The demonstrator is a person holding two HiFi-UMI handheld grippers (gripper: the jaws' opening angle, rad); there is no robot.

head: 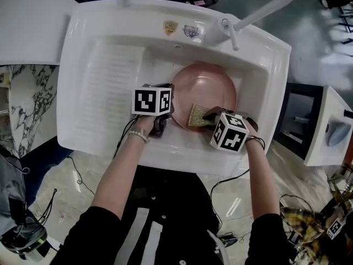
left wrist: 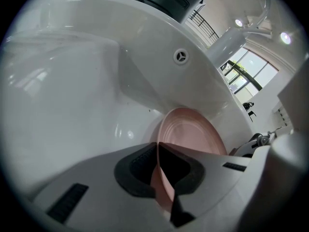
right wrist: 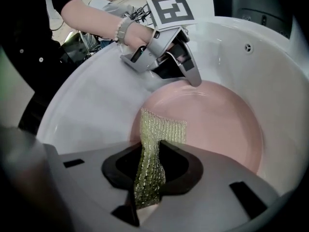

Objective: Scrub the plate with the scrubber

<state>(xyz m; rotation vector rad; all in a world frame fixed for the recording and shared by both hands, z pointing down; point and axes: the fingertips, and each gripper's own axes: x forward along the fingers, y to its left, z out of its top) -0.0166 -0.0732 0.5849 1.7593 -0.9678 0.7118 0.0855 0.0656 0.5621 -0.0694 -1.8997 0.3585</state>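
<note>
The pink plate (head: 209, 87) lies in the sink (head: 83, 65) basin, toward its front right. The left gripper (left wrist: 159, 175) is clamped on the plate's near-left rim. The right gripper (right wrist: 149, 178) pinches one end of the mesh scrubber (right wrist: 163, 129), whose free end rests on the plate. The plate is probably rigid, smooth and slippery: hold it by the rim. The scrubber looks light and limp: grip it close to its end.

From where I stand, the ribbed left half of the sink (head: 110, 87) lies bare, open from above and from the front rim. The plate (head: 212, 84) fills the bowl's right half, with the tap (head: 259, 10) rising from the back rim just behind it. The left gripper (head: 167, 108), clamped on the plate's left rim, and the right gripper (head: 205, 116), pinching the scrubber (head: 197, 116) at its near edge, block the front approach.
</note>
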